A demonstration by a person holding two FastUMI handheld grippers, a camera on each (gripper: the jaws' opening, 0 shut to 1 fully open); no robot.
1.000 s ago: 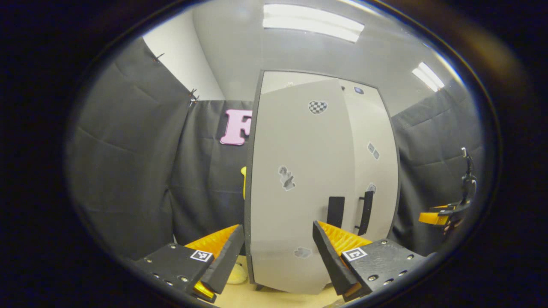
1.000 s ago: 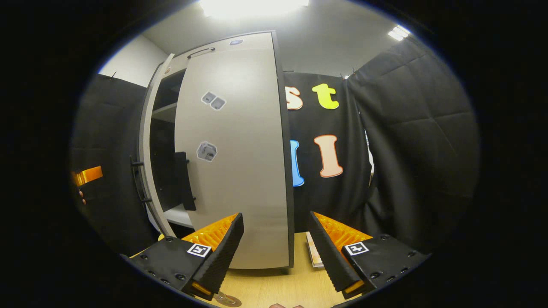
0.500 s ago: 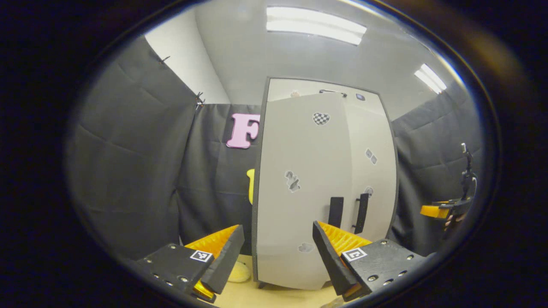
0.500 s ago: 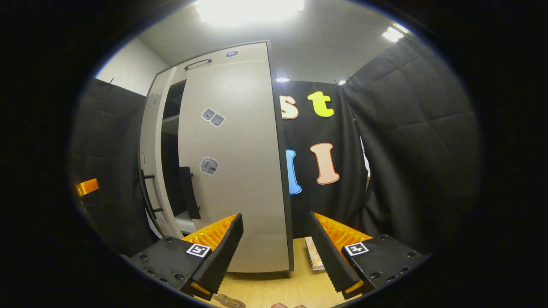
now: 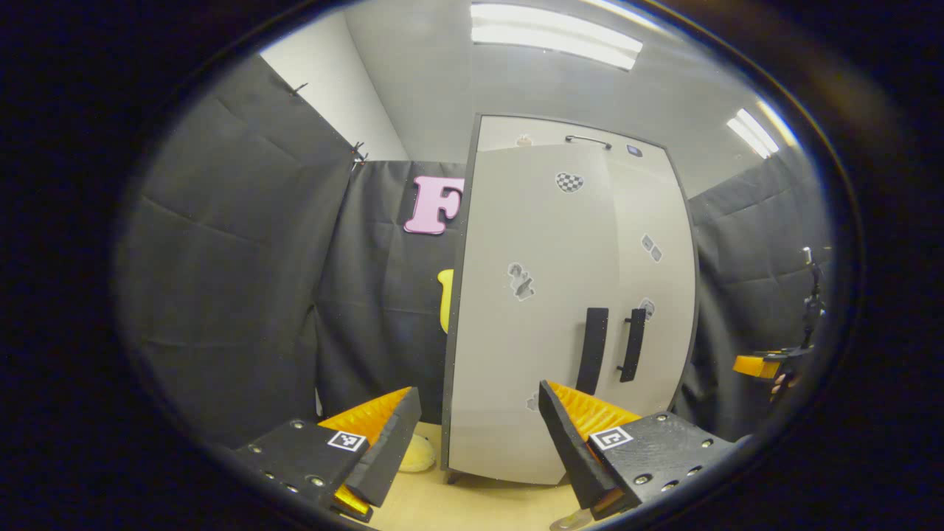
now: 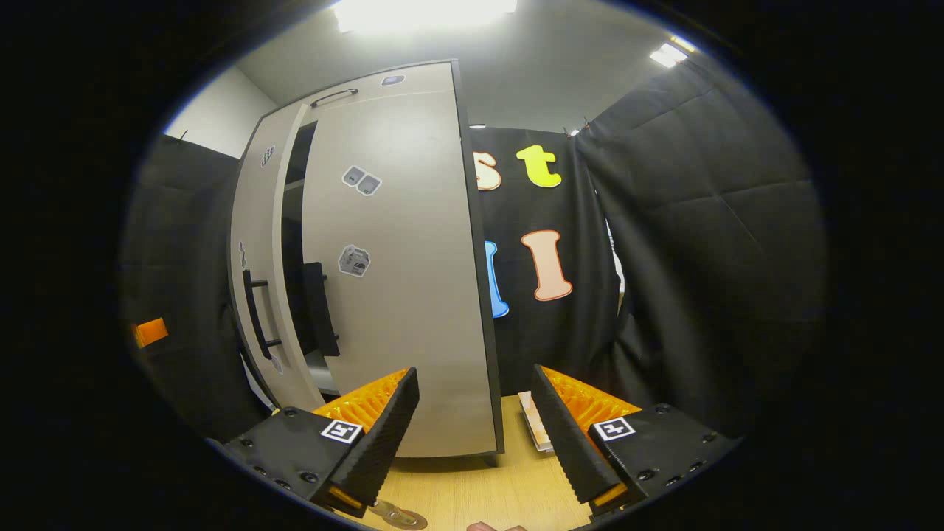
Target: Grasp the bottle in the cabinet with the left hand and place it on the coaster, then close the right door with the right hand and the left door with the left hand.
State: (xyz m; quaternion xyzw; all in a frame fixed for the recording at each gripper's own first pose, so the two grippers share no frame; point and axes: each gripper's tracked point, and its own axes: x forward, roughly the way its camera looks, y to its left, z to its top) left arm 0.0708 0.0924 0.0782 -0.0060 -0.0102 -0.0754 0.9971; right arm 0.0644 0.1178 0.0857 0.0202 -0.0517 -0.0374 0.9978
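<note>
From where I sit, both doors look almost home. In the left gripper view my left claw (image 5: 472,424) is spread wide with nothing between its fingers, and the left door (image 5: 527,317) stands straight ahead of it, filling the centre of the frame, its long axis vertical and its dark handle (image 5: 592,350) just above the right-hand finger. The right door (image 5: 653,295) lies beyond it toward the right of the frame, the two handles close together.

In the right gripper view the right claw (image 6: 476,420) is also wide open and empty, hovering over the desk (image 6: 472,490). The right door (image 6: 398,280) faces it in the centre-left of the frame. A narrow dark gap separates it from the left door (image 6: 254,258) at the left, so I judge the left one not quite shut (the angle exaggerates this, I suspect).

I cannot pick out the bottle; a round disc at the bottom edge (image 6: 402,518) may be the coaster.

The remaining push belongs to the left claw: forward, flat against the panel ahead of it.
</note>
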